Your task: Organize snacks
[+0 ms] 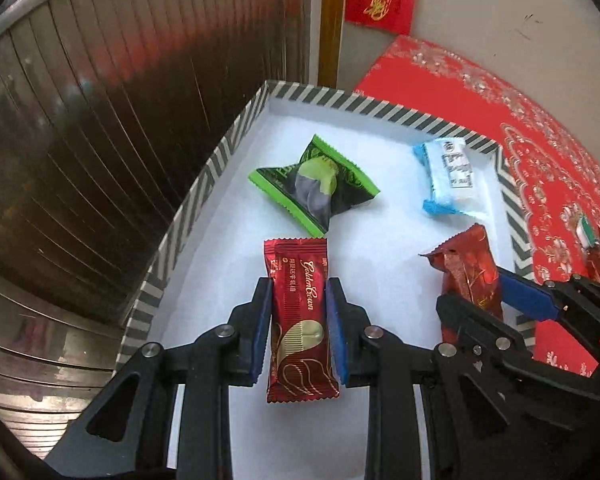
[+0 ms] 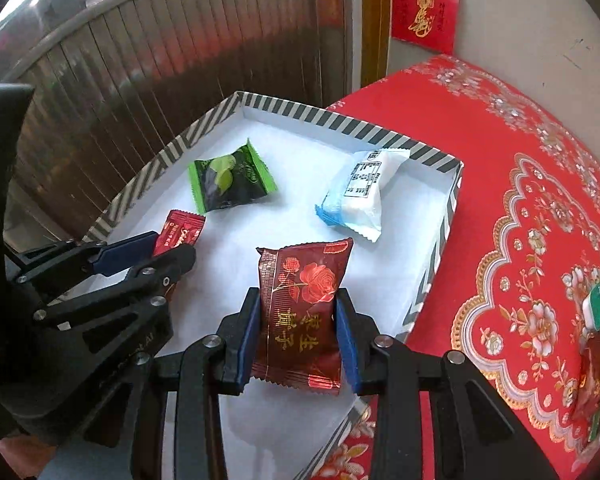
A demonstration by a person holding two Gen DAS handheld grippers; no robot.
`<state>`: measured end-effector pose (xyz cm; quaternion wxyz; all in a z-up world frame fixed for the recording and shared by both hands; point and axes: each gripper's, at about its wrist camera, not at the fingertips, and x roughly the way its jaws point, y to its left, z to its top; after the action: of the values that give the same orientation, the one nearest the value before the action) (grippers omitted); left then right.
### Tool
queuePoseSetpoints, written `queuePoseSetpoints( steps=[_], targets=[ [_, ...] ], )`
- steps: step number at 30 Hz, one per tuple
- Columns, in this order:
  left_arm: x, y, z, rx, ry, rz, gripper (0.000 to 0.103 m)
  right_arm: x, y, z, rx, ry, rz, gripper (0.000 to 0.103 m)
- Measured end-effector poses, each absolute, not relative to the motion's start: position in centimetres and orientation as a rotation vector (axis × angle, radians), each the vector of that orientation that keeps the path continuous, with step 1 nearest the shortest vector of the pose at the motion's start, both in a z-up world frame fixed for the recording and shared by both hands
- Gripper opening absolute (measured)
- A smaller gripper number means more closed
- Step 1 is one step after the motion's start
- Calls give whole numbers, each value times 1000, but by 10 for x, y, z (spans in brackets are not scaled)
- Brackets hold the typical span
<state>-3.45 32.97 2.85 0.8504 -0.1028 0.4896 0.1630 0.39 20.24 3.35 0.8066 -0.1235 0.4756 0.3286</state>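
Both claws clamped on snacks over the striped-rimmed white box [image 1: 220, 152].
Left gripper [image 1: 299, 300] pinches a "Golden Crown" dark-red bar wrapper [image 1: 300, 320]; right gripper [image 2: 296, 312] pinches a rose-printed maroon pouch [image 2: 302, 308].

Glossy foil wrap on the red wafer bar [image 1: 300, 316], gold print catching light. Shiny, crinkled film on the rose-printed packet [image 2: 300, 312] and the green snack [image 1: 314, 184]. Matt white paper-like floor inside the striped cardboard box [image 1: 204, 176]. Matt black plastic gripper links. Shiny patterned red tablecloth [image 2: 520, 208]. Ribbed glossy metal shutter [image 1: 100, 120].
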Motion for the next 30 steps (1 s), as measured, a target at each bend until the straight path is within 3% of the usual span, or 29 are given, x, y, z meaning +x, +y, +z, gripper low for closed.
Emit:
queuePoseSetpoints(
  steps=[4, 8, 11, 16, 20, 30],
  targets=[
    [-32, 333, 21, -227, 1051, 354, 44, 6, 201, 28, -245, 1021, 709, 38],
    [-36, 339, 23, -243, 1024, 386, 77, 7, 192, 30, -197, 1010, 712, 39],
    [-41, 338, 29, -254, 1002, 385, 83, 7, 181, 38, -123, 987, 737, 47],
    [-47, 322, 46, -209, 955, 376, 87, -1, 158, 57, -55, 935, 756, 49],
    [-53, 311, 60, -212, 918, 362, 87, -8, 137, 72, -12, 905, 761, 56],
    [-51, 258, 85, -168, 875, 278, 88, -6, 59, 73, -37, 885, 632, 57]
  ],
)
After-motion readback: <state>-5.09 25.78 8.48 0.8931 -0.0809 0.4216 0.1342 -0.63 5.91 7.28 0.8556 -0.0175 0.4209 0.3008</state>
